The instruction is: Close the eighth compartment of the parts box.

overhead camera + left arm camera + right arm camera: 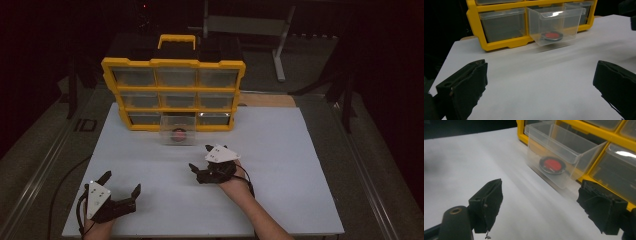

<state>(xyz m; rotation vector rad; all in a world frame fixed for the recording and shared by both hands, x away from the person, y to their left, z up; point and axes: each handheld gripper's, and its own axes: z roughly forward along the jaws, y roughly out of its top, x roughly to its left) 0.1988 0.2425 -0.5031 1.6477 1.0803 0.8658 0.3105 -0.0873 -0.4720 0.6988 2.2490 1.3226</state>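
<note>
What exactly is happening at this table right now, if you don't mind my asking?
A person is working with a pair of hand-held tongs in front of a yellow drawer organizer. Its bottom middle clear drawer stands pulled out, with a round red and black object lying inside. The right tongs are open, empty, and nearest the drawer. The left tongs are open and empty too, low over the white table, farther back.
</note>
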